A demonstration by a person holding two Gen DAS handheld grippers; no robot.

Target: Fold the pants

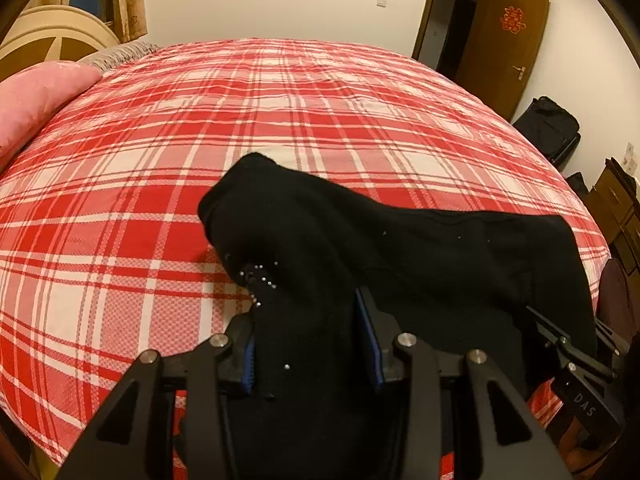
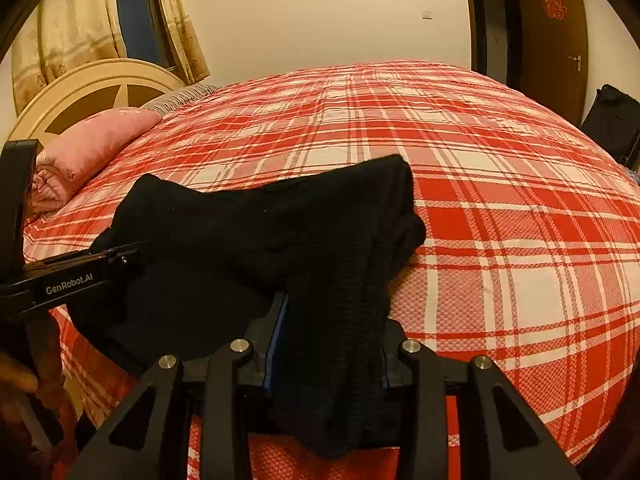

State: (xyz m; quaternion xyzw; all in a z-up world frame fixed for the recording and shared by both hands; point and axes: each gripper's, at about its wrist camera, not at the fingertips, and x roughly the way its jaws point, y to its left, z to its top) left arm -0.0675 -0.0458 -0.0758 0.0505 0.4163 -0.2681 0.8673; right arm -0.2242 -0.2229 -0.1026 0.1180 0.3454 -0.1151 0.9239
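Black pants hang stretched between my two grippers over the near edge of a bed with a red plaid sheet. My left gripper is shut on one bunched end of the pants, and cloth covers its fingertips. My right gripper is shut on the other end of the pants, with cloth draped over its fingers and hanging down between them. The right gripper shows at the right of the left wrist view. The left gripper shows at the left of the right wrist view.
A pink pillow and a round cream headboard are at the bed's far left. A brown door and a black bag stand at the right wall. Wooden drawers are at the right edge.
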